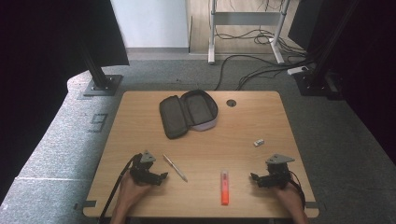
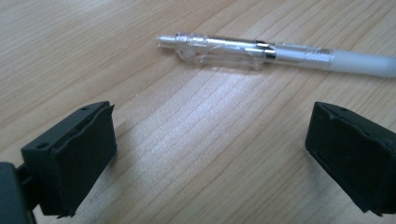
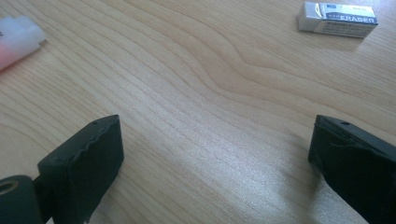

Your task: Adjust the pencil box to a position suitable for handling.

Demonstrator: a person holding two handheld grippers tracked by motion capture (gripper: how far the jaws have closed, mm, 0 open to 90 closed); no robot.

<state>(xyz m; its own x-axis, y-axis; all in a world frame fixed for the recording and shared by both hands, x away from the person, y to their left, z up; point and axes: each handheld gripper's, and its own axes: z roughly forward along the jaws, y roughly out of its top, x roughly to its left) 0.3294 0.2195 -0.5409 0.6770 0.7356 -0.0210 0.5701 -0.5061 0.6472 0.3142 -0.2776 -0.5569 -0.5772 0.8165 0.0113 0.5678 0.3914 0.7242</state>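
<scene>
One eraser (image 3: 337,19), sleeve printed "ERASER"

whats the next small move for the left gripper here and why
Probably ease the left gripper forward until the clear pen lies between its jaws, then close. The jaws stand wide open with nothing in them, the pen lies just ahead on the wooden table, and the pencil case sits open farther back.

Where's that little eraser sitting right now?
In the high view the eraser lies on the right side of the table, beyond the right gripper and nearer than the open pencil case.
</scene>
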